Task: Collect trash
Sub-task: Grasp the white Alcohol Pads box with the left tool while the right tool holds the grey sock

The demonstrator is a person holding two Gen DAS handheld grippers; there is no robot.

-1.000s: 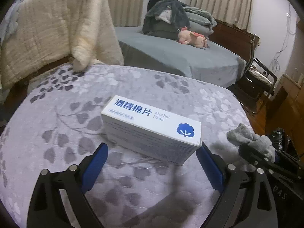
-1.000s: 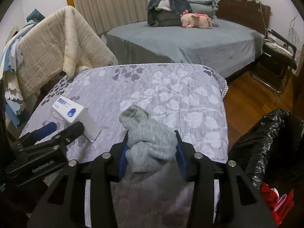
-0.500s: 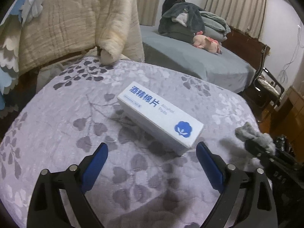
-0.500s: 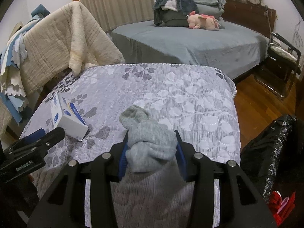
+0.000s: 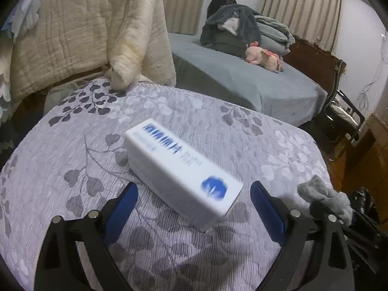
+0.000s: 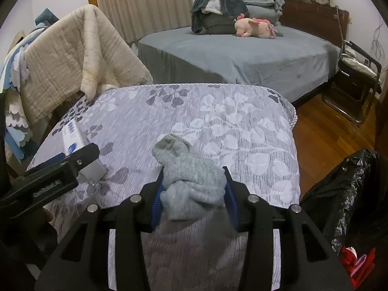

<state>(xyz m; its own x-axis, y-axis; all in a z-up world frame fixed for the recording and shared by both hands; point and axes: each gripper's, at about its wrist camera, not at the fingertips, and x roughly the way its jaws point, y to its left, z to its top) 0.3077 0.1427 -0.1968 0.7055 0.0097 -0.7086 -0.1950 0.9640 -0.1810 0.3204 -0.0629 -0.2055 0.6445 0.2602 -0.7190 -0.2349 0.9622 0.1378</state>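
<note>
A white box of alcohol pads (image 5: 181, 172) with blue print lies on the grey leaf-patterned quilt (image 5: 72, 160). My left gripper (image 5: 194, 198) stands open just in front of it, its near end between the blue pads, not touched. In the right wrist view my right gripper (image 6: 192, 189) is shut on a crumpled grey cloth (image 6: 189, 177), held above the quilt (image 6: 218, 126). The same cloth (image 5: 325, 198) shows at the right of the left wrist view. The box (image 6: 75, 143) lies at the left, partly behind the left gripper's finger (image 6: 82, 155).
A black trash bag (image 6: 346, 194) with red scraps (image 6: 356, 264) in it stands at the right, over wooden floor. A cream blanket (image 5: 84, 31) hangs over a rail at the left. Behind lies a grey bed (image 6: 242, 51) with a pink plush toy (image 6: 254, 28) and a folding chair (image 6: 359, 72).
The left gripper has swung round the box, which now points its short end at me instead of its long side. The right gripper holds the grey cloth still.
</note>
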